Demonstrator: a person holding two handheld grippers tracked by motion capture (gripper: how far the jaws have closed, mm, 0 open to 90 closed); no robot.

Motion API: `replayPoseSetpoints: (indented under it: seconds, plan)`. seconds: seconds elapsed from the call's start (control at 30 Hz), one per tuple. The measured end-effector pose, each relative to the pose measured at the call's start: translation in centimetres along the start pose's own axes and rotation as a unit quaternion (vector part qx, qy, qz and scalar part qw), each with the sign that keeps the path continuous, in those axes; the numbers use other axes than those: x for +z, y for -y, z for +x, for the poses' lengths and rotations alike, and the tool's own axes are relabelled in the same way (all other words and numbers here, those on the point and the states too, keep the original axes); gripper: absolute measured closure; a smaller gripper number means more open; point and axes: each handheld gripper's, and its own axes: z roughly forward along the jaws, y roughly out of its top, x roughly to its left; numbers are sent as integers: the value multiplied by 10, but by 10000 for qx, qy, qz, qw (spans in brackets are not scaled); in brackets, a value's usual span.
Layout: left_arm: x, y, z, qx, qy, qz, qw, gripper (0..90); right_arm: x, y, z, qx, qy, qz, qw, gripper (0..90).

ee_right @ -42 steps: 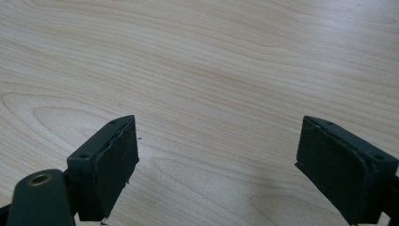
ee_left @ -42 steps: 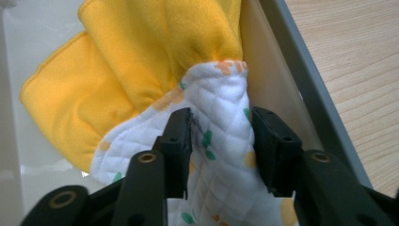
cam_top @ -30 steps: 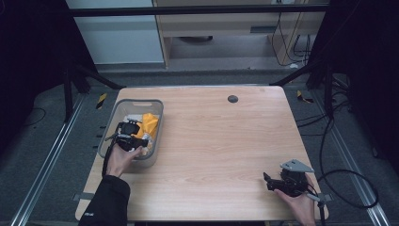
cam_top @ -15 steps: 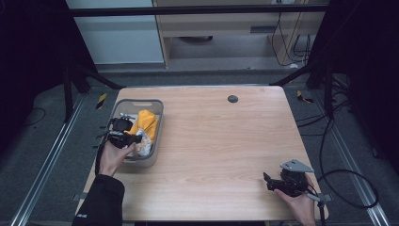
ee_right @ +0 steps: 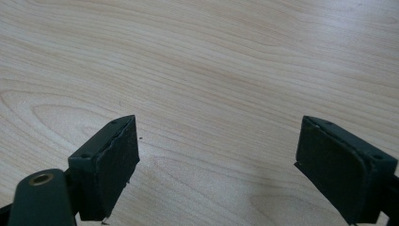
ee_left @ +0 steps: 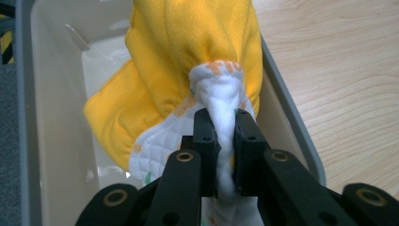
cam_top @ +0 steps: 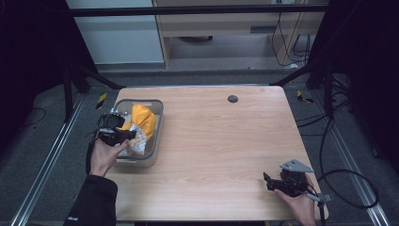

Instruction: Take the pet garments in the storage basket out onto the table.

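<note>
Left gripper [ee_left: 221,136] is clamped on a bunched white quilted fold of the yellow cloth [ee_left: 188,66]; the fold is squeezed between the two black jaws and runs straight on away from them. Beyond the pinch the cloth fans out into a yellow bulk, its long axis in line with the jaws, hanging over and into the grey bin [ee_left: 26,117]. In the high view the left gripper [cam_top: 123,136] sits at the bin's near left rim, and the cloth [cam_top: 142,120] stretches from it up and right toward the bin's [cam_top: 157,122] far right corner. So the cloth lies directly ahead of this gripper, most of it inside the bin walls, with bare table [cam_top: 221,141] to the right of them.

Right gripper [ee_right: 216,155] has its jaws spread wide with nothing between them, just wood grain below. In the high view it [cam_top: 268,180] rests at the table's near right edge, well apart from the bin. The left hand [cam_top: 106,155] is by far the nearer to the cloth.

Versus one second ago: the left gripper has pulled back toward the person and out to the bin's left near side, drawing the cloth longer. The right gripper has not shifted.

Judgement: lifting the cloth out depends on pulling along that axis, up and clear of the rim.
</note>
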Motion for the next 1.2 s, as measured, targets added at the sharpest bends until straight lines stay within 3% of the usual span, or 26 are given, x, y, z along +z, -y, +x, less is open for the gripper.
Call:
replayPoseSetpoints:
  seconds: [0.77, 1.2]
  plan:
    - [-49, -8, -16, 338, 281, -402, 9982, 821, -1, 0, 1, 7, 6, -22, 10000, 136]
    - [-59, -11, -35, 562, 506, -487, 9960, 822, -1, 0, 0, -38, 21, -41, 10000, 136]
